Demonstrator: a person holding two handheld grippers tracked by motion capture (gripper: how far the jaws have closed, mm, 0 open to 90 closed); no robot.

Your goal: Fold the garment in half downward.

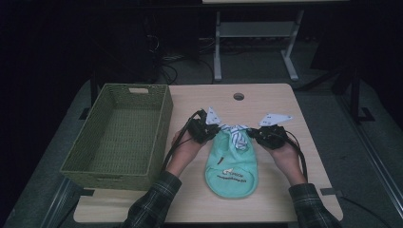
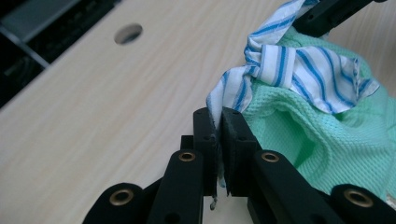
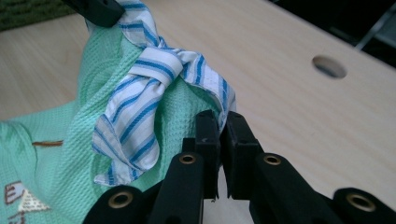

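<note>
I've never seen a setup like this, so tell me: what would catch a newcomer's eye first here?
Probably the small mint-green garment with its blue-and-white striped collar, lying in the middle of the pale wooden table. A person grips that collar from both sides, the left gripper and the right gripper each pinching the striped cloth between black fingers. To the left stands a woven green basket.

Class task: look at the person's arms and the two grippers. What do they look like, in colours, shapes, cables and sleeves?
Both sleeves are dark green plaid. The left gripper and right gripper are black, each topped by a grey three-cornered plate and trailing a black cable. Up close, the flat black jaws hang on linked arms with brass-coloured rivets.
</note>
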